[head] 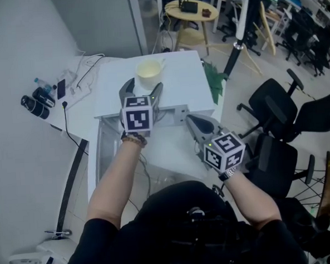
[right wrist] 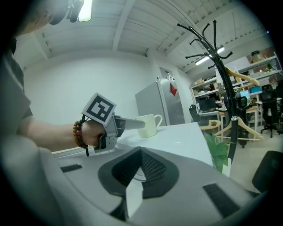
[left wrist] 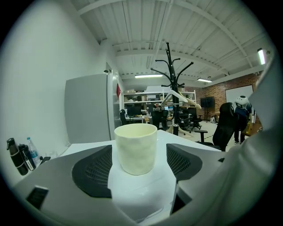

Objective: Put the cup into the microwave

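cup (head: 149, 71) is sat at the white top's (head: 178, 72) far end. left gripper (head: 144, 85) is held wide just short of it, right gripper (head: 191, 119) is pinched shut off the top's near corner. chairs (head: 275, 108) are seen beside the top.

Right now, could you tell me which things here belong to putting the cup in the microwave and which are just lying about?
For the job:
cup
the white box under it, likely the microwave
left gripper, open, facing the cup

Lying about:
bottles
power strip
coat stand
office chair
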